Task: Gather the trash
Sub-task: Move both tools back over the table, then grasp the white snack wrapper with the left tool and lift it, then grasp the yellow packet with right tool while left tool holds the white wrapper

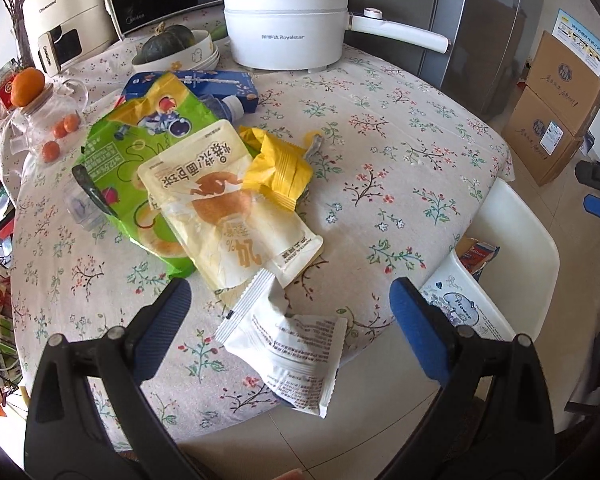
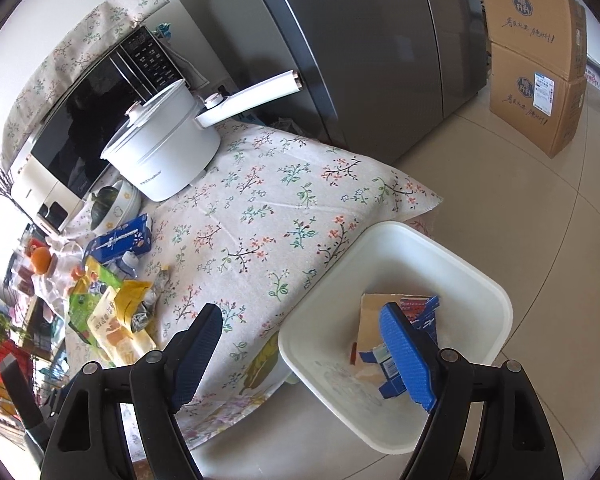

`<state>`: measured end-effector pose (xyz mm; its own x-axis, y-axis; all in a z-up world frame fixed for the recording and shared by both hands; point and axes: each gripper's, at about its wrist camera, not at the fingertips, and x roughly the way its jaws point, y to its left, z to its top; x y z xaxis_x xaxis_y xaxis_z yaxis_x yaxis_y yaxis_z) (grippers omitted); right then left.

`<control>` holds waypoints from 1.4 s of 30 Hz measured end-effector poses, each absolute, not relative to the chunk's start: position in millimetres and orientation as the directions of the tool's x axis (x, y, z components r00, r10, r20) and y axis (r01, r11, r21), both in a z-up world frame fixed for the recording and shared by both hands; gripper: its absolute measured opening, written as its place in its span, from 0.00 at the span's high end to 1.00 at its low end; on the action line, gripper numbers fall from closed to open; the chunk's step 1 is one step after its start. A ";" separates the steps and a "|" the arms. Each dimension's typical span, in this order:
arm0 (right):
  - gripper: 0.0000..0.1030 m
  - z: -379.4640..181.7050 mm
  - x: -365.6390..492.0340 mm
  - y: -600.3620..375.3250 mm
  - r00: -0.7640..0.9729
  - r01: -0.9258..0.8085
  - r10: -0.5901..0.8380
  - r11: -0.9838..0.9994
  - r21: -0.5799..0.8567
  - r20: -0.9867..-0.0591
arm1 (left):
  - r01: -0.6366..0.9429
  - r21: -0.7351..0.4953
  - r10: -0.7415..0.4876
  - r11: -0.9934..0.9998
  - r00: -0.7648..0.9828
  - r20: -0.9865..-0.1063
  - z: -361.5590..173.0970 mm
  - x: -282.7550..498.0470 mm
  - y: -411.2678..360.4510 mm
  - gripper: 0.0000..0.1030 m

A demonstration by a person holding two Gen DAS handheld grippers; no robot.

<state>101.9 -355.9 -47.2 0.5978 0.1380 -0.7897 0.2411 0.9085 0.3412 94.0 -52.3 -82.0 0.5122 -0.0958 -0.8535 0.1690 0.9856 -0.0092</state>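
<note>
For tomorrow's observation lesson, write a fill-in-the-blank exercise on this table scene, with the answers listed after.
1. The white pot on the table has its lid ____.
2. The open left gripper hangs over a ____ wrapper at the table's edge.
3. The blue carton lies in the ____ bin.
4. The green squash sits in a ____.

Answers: on; white; white; bowl

Pot (image 1: 284,20): 1. Bin (image 2: 452,256): 1. Cardboard boxes (image 2: 536,64): 2. Squash (image 1: 168,42): 1. Snack bags on table (image 1: 228,200): at least 4. Blue carton (image 1: 204,84): 1.
</note>
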 end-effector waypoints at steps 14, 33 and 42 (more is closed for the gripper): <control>0.20 -53.5 99.8 -312.8 0.571 0.178 0.183 0.924 0.339 -0.800 | 0.150 -0.055 -0.106 0.987 0.358 -0.927 -129.7 81.8 -33.1 0.36; 0.20 -67.0 110.7 -281.4 0.538 0.125 0.190 0.945 0.301 -0.821 | 0.133 -0.142 -0.186 0.981 0.427 -0.885 -100.6 70.1 2.8 0.85; 0.20 -76.3 137.6 -225.3 0.521 0.054 0.242 0.948 0.315 -0.818 | 0.038 -0.196 -0.185 0.980 0.541 -0.820 -68.4 78.0 52.2 0.85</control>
<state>137.6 -225.3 -76.3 0.5212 0.2425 -0.8183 0.0540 0.9475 0.3151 78.0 52.2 -68.4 0.5411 -0.1851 -0.8203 0.0382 0.9799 -0.1959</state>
